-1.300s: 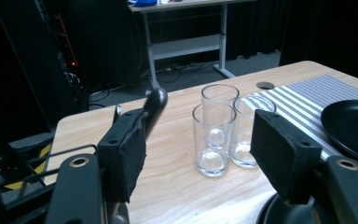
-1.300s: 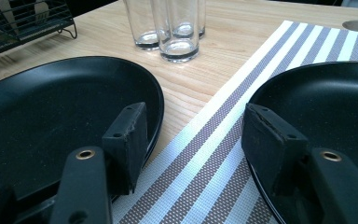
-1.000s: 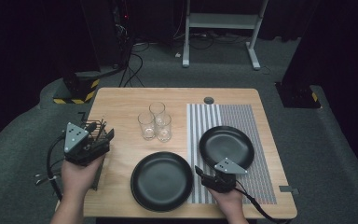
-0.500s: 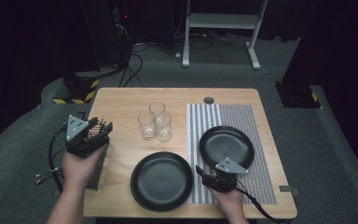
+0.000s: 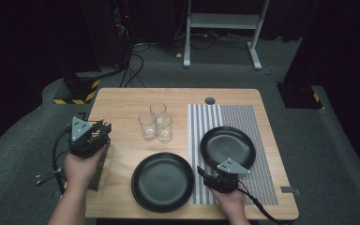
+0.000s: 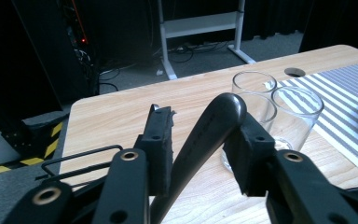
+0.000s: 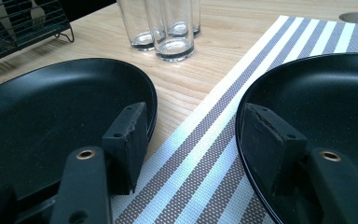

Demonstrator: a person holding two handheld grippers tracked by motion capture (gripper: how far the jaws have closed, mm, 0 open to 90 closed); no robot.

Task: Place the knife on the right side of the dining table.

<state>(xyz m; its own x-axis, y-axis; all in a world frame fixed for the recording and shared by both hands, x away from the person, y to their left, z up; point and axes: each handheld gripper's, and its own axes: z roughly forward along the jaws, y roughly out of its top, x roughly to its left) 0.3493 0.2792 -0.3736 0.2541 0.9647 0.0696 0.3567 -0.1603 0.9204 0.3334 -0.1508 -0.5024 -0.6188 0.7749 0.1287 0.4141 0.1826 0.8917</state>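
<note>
glasses (image 5: 155,124): three clustered mid-table, left of placemat (image 5: 243,117) | plates: one (image 5: 228,147) on placemat, one (image 5: 163,181) left of it | cutlery rack (image 5: 101,161): table's left edge

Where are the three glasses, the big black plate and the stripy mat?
glasses (image 5: 155,123), high view, middle of the cluster.
big black plate (image 5: 162,182), high view, its centre.
stripy mat (image 5: 236,117), high view, bare top part.

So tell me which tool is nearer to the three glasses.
Left, narrowly. The left tool sits just left of the glasses, with a dark handle between its jaws. The right tool lies lower right of them, between the two black plates.
</note>
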